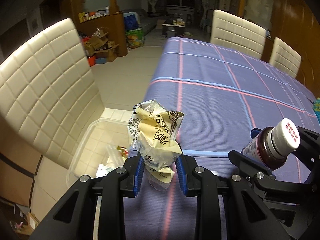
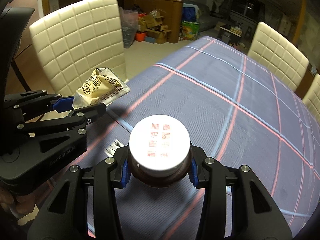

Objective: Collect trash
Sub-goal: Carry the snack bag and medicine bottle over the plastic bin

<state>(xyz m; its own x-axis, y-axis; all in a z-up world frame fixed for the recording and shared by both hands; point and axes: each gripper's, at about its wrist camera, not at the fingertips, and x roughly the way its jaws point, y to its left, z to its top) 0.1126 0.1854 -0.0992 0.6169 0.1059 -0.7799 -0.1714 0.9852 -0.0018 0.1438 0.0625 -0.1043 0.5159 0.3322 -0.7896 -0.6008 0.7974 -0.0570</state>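
My left gripper (image 1: 160,166) is shut on a crumpled clear and yellow wrapper (image 1: 156,132), held above the table's left edge. The same wrapper (image 2: 100,88) and left gripper (image 2: 88,104) show at the left of the right wrist view. My right gripper (image 2: 158,170) is shut on a dark brown bottle with a white cap (image 2: 159,145), cap toward the camera. That bottle (image 1: 274,146) appears at the right of the left wrist view, over the table. A clear plastic bin (image 1: 96,140) with some scraps inside stands on the floor below the wrapper.
A table with a purple plaid cloth (image 1: 230,92) fills the right. A cream padded chair (image 1: 46,84) stands left of the bin, and two more chairs (image 1: 238,32) stand at the far side. Boxes and clutter (image 1: 102,46) lie by a wooden counter.
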